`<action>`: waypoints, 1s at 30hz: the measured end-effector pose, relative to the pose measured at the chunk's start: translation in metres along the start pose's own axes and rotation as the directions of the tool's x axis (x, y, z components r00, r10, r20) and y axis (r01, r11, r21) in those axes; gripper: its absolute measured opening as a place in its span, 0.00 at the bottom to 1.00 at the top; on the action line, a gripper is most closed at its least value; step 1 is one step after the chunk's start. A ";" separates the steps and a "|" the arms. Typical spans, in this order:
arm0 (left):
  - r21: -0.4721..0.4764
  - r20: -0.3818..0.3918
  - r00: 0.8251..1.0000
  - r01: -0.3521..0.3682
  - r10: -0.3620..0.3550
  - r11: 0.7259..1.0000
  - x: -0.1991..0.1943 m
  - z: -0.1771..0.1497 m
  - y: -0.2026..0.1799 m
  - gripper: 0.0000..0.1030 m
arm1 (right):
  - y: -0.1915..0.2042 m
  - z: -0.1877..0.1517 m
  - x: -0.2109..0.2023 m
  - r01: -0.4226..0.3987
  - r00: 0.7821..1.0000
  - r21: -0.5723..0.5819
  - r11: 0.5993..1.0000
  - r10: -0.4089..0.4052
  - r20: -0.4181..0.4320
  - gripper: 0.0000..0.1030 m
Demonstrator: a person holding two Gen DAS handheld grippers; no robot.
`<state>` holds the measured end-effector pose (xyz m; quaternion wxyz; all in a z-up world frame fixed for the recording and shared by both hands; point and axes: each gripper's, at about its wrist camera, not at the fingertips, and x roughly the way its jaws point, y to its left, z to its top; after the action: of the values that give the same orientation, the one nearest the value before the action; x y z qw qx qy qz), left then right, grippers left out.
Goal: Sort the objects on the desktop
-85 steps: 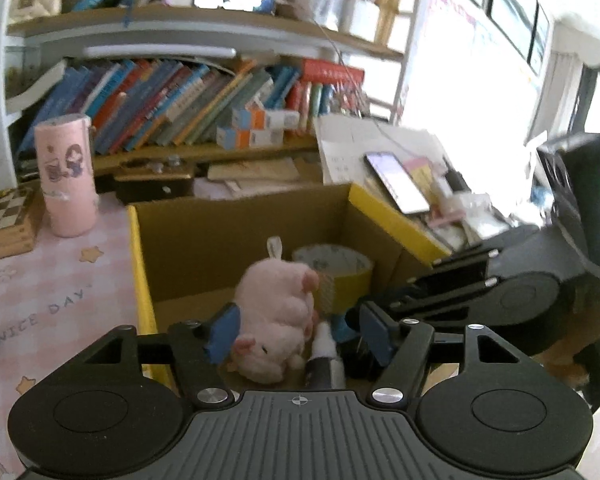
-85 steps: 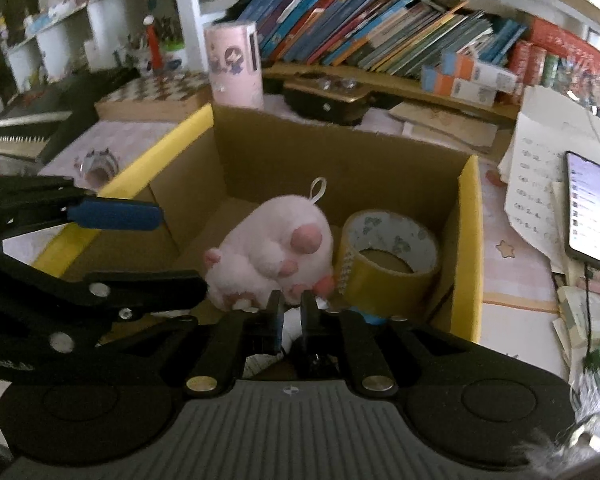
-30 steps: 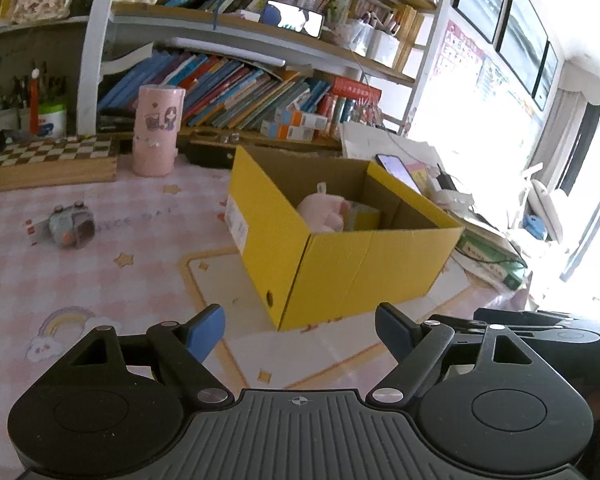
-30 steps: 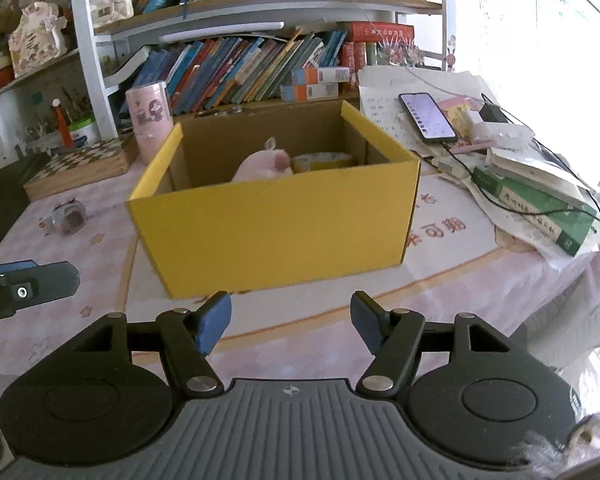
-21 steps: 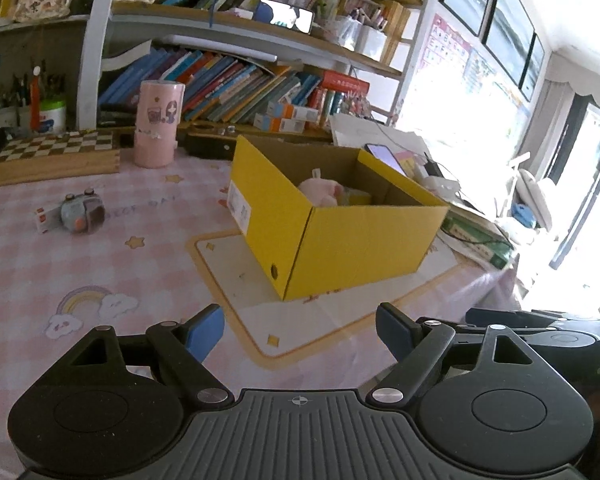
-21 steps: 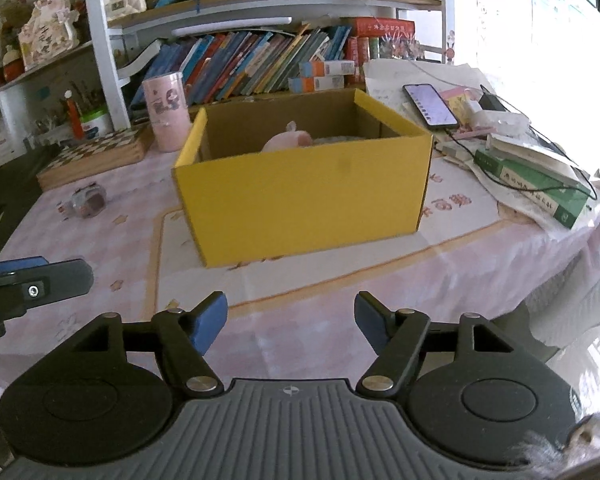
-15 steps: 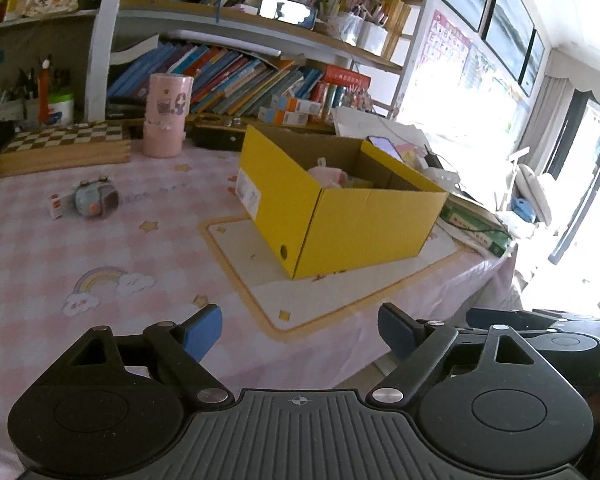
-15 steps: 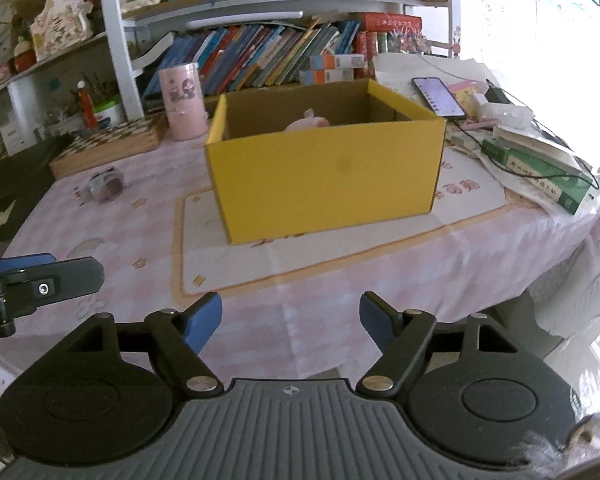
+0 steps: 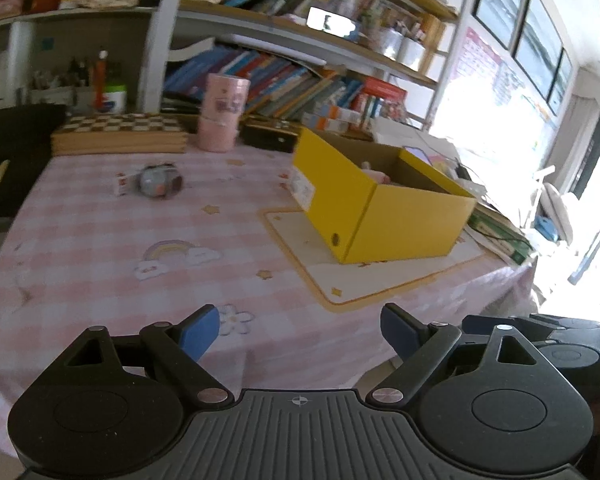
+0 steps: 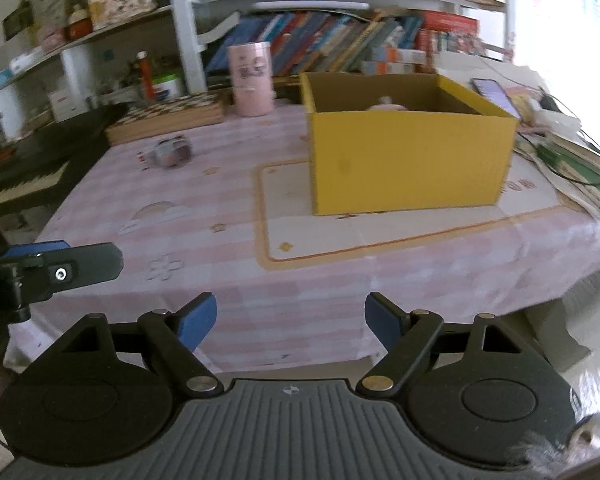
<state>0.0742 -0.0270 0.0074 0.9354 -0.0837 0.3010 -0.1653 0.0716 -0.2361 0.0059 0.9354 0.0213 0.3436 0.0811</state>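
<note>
Left wrist view: the left claw (image 9: 300,332) sits at the near edge of the desk (image 9: 100,240), its blue-tipped fingers (image 9: 199,330) spread wide apart with nothing between them. The desk wears a pink checked cloth with a rainbow print. A yellow box (image 9: 380,216) stands open on a cream mat (image 9: 364,280) toward the right, well apart from the claw. Inside it, only the top of a pink plush toy (image 9: 374,172) peeks over the wall. A small round gadget (image 9: 158,182) lies on the cloth to the left of the box, far from it. Behind it a pink cup (image 9: 222,118) stands upright beside a chessboard (image 9: 120,132), and rows of books (image 9: 292,88) fill the shelf at the back. Part of the right claw (image 9: 540,328) shows at the lower right; from here I cannot tell its spread.

Right wrist view: the right claw (image 10: 290,324) hovers off the near edge of the desk (image 10: 180,208), fingers (image 10: 382,326) wide apart and empty. The yellow box (image 10: 412,164) stands straight ahead on the mat (image 10: 340,236), with the plush toy (image 10: 386,104) just visible inside. The gadget (image 10: 172,154) lies on the cloth to the left, blurred. The pink cup (image 10: 250,80) stands behind, just beside the chessboard (image 10: 172,114). A phone (image 10: 492,94) lies right of the box. One finger of the left claw (image 10: 60,268) reaches in from the left edge.
</note>
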 end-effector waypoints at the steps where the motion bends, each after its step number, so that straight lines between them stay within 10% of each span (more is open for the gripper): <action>1: -0.006 0.004 1.000 -0.007 0.007 1.000 -0.002 -0.001 0.002 0.88 | 0.004 0.000 0.001 -0.008 1.000 -0.010 1.000 0.008 0.000 0.79; 30: -0.046 0.093 0.993 -0.063 0.067 0.997 -0.039 -0.001 0.034 1.00 | 0.067 0.015 0.002 -0.119 0.990 -0.158 0.980 0.128 0.053 0.92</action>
<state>0.0528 0.0187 0.0191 0.9516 -0.1015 0.2623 -0.1242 0.0735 -0.1700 0.0226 0.9376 -0.0275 0.3049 0.1646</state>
